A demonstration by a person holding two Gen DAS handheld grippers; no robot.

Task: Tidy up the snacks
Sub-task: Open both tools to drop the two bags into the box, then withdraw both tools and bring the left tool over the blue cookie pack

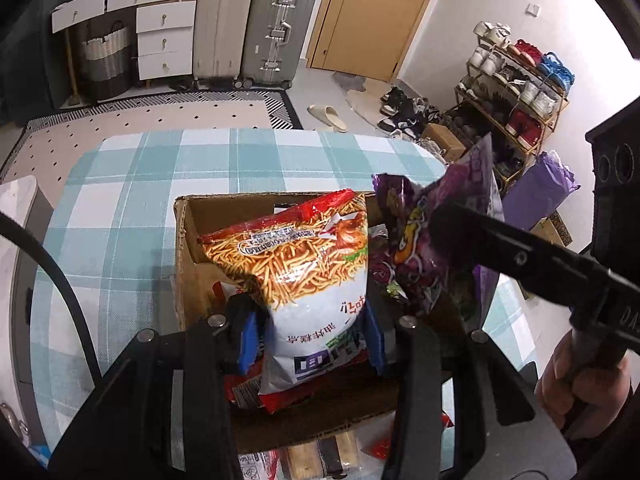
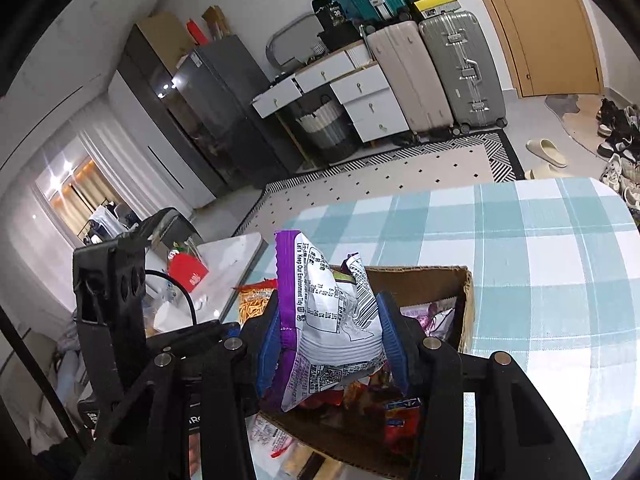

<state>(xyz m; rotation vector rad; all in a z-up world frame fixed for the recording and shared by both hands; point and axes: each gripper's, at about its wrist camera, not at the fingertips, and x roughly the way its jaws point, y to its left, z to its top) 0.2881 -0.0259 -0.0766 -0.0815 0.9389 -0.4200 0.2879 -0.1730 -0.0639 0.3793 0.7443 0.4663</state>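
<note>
Left wrist: shoe rack [image 1: 516, 92] beyond cardboard box [image 1: 188, 264].

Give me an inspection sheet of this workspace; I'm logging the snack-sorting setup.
Surface: table under a blue-and-white checked tablecloth.
Job's things: open cardboard box holding snack packets; noodle-snack bag; purple snack bag.
Clutter: more packets at the box's near side.
Grippers: left gripper shut on the noodle-snack bag; right gripper shut on the purple snack bag, both over the box.
Cables: black cable by the left gripper.
Surroundings: suitcases, drawers, shoe rack, door.
</note>
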